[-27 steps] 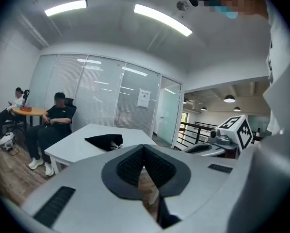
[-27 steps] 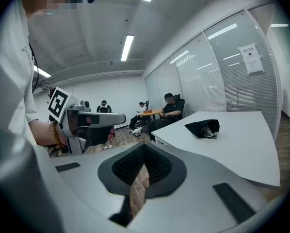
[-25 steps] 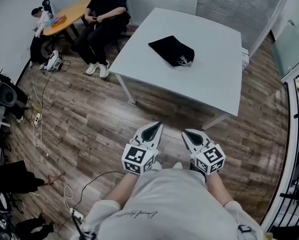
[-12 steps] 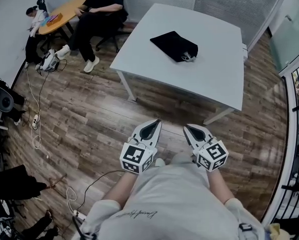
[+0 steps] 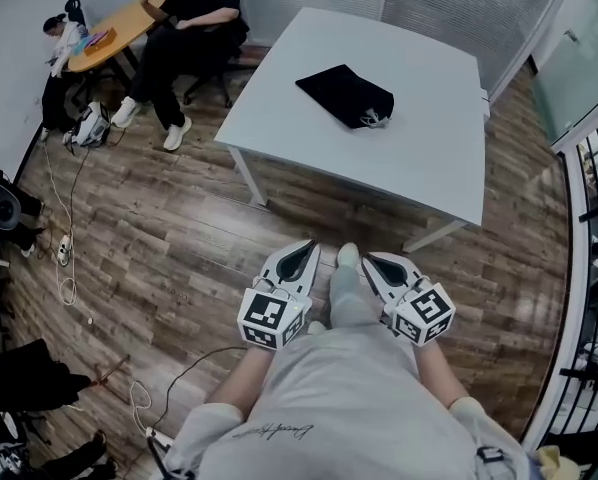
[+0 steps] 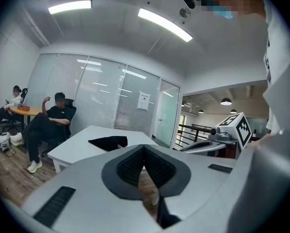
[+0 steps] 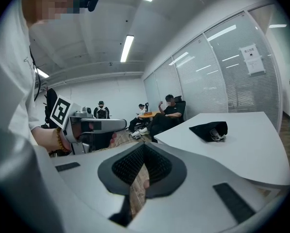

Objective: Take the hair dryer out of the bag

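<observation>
A shoe (image 5: 348,257) has stepped forward between the left hand-held gripper (image 5: 307,252) and right hand-held gripper (image 5: 377,265), both pressed together and empty, so the approach is under way and next must reach the black bag (image 5: 344,95) ahead on the desk (image 5: 429,148).

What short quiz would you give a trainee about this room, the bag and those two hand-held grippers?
1. True or false: the black bag lies on the white table.
2. Multiple choice: the left gripper is A) open, B) shut on the bag, C) shut with nothing between its jaws.
3. Short answer: what surface lies below the left gripper and the right gripper?

Key
1. True.
2. C. The right gripper is shut and empty too.
3. The wooden floor. Both grippers are held short of the table, apart from the bag.
</observation>
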Available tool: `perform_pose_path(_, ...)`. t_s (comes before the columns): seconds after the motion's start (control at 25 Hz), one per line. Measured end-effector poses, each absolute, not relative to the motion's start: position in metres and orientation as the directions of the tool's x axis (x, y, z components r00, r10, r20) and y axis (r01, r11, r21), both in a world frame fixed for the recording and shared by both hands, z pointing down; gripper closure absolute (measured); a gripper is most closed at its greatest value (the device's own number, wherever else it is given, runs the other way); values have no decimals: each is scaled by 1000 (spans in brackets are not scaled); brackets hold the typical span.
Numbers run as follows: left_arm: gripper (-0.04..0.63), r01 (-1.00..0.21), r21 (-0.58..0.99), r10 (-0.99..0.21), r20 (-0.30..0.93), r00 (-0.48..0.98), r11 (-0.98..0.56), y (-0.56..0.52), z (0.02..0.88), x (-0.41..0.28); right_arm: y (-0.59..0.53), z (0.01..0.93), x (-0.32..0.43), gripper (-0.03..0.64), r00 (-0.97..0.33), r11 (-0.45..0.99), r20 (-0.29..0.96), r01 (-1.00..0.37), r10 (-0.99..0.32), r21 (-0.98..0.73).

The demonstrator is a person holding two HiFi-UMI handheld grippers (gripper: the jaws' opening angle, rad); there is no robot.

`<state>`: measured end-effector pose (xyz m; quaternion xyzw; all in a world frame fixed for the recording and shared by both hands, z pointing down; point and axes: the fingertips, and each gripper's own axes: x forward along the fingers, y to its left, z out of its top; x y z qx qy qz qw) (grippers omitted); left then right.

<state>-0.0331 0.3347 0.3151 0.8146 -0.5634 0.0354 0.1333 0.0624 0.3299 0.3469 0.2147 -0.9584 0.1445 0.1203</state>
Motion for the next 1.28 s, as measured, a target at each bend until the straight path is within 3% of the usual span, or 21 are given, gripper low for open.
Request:
perform_pose_path(0.36, 584, -932, 172, -912, 212, 350, -318, 283, 321, -49, 270, 356, 42, 594, -891, 879, 280, -422, -358, -220)
perform_pose_path(0.92, 584, -940, 168, -911, 243, 332, -298, 92, 326, -66, 81, 363, 26, 594, -907, 897, 290, -377, -307, -229)
perform_pose_path(1.28, 584, -939, 175, -902, 272, 334, -295, 25, 323, -67, 14, 358, 12, 594, -915, 903, 298, -350, -273, -250)
